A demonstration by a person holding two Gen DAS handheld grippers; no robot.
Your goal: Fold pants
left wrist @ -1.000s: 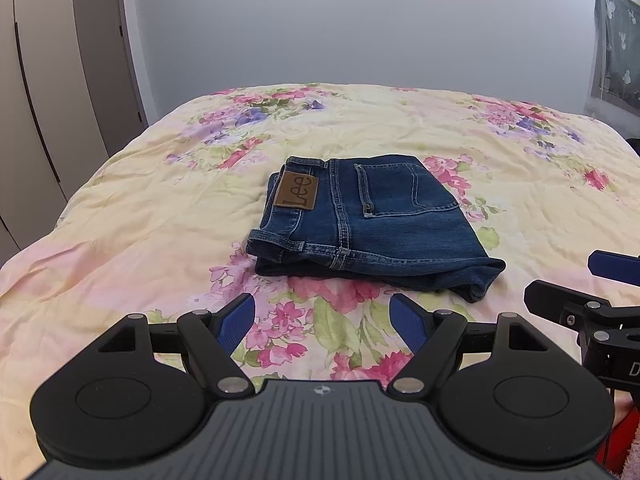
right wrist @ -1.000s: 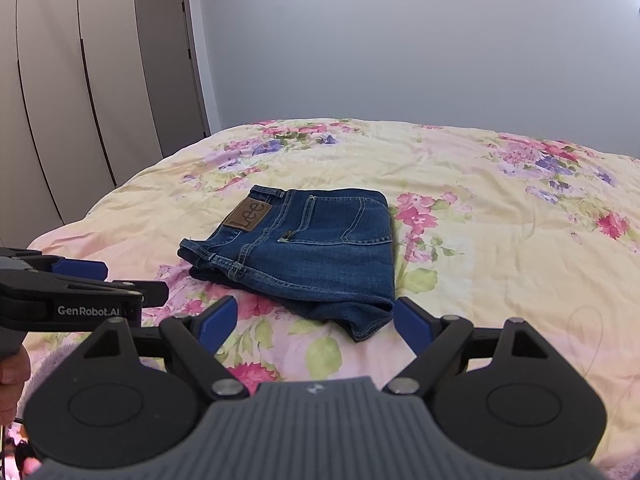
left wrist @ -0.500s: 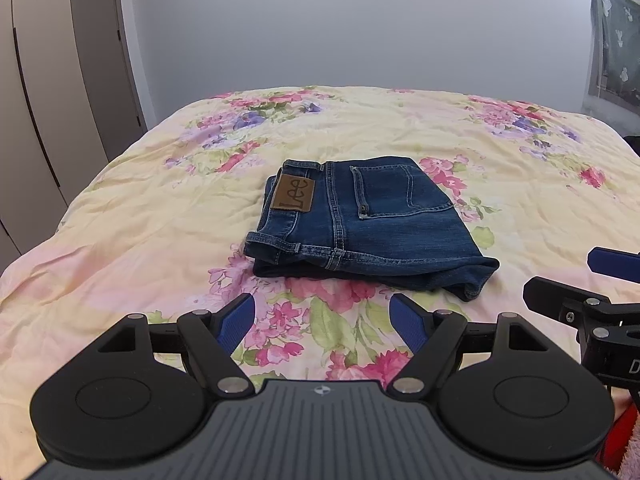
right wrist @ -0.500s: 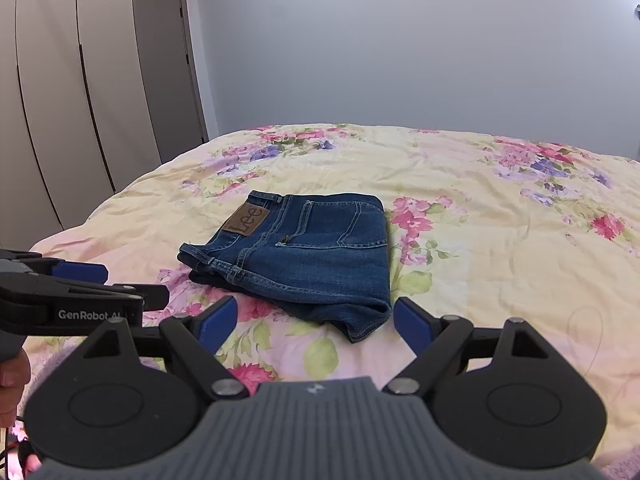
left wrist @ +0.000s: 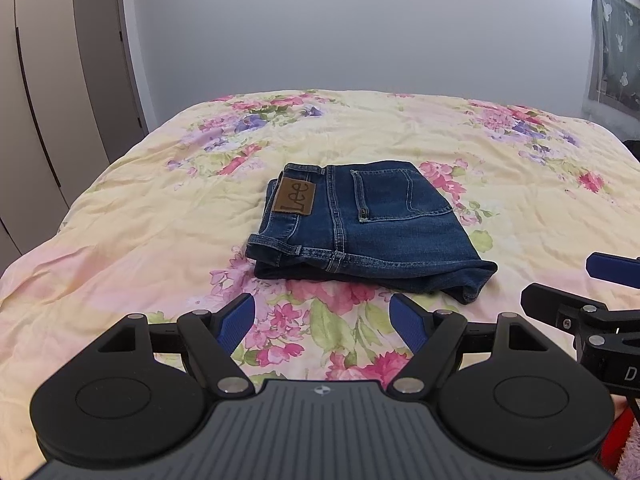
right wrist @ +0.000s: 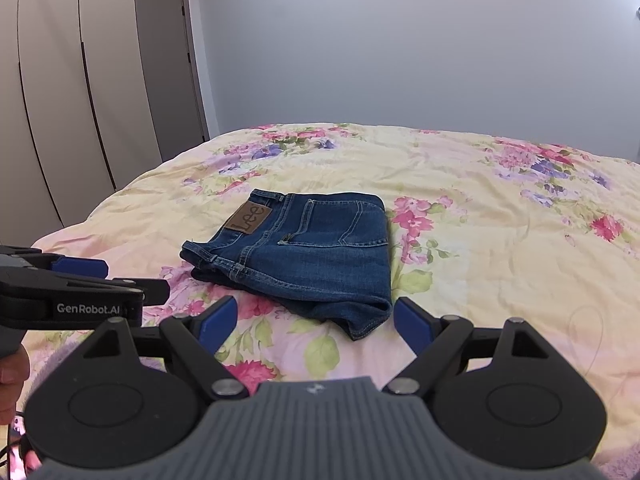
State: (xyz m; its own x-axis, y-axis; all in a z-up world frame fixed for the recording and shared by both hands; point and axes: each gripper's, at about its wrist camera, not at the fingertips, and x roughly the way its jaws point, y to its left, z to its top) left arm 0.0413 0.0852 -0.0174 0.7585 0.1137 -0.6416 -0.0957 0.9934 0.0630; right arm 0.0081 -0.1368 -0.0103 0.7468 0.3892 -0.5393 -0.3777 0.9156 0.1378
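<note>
Dark blue jeans (left wrist: 372, 224) lie folded into a compact rectangle on the floral bedspread (left wrist: 140, 232), brown leather label up. They also show in the right wrist view (right wrist: 304, 252). My left gripper (left wrist: 322, 318) is open and empty, held back from the near edge of the jeans. My right gripper (right wrist: 316, 320) is open and empty, also short of the jeans. The right gripper shows at the right edge of the left wrist view (left wrist: 576, 292), and the left gripper at the left edge of the right wrist view (right wrist: 100, 280).
The bed (right wrist: 500, 240) fills most of both views. White wardrobe doors (right wrist: 60, 100) and a grey door (right wrist: 168, 68) stand at the left. A plain wall is behind the bed. A green curtain (left wrist: 616, 48) hangs at the far right.
Both grippers have drawn back and risen slightly from the jeans, which look a little farther off. The jeans have not moved. Both grippers stay open.
</note>
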